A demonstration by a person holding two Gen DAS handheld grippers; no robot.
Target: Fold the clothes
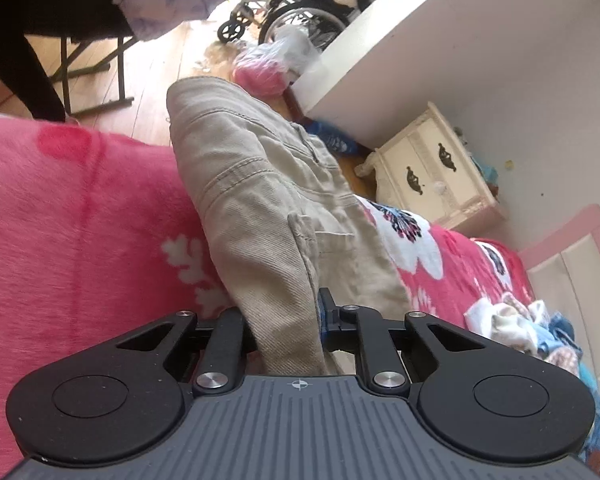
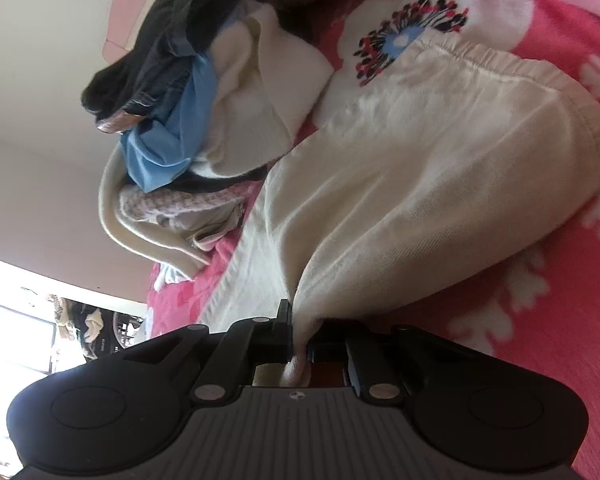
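Left gripper (image 1: 288, 320) clamped on a bunched edge of the beige trousers (image 1: 260, 184); thick fold wedged between the jaws, hem end hanging toward the camera. Right gripper (image 2: 299, 344) pinched on a thin corner of the same cream-beige trousers (image 2: 420, 168), only a small nub of cloth past the pads.

Trousers draped across the pink floral blanket (image 1: 80, 208), far end reaching the bed edge, waistband with elastic showing in the right view.

Risks:
- Right pinch shallow. Any sideways pull likely to slip the corner out, leaving one end dropped and the fold skewed.
- Left bite holds several layers. Uneven layers could peel apart on the lift, so seams misaligned.
- Fuzzy blanket probably grabs the twill; dragging instead of lifting would bunch the blanket and twist the legs.
- Heap of unfolded laundry (image 2: 204, 92) just beside the trousers on the right side; a low swing could snag the blue piece or the white one and pull them into the fold.
- Far end near the bed edge: pulling that way could tip it off toward the floor (image 1: 148, 64).
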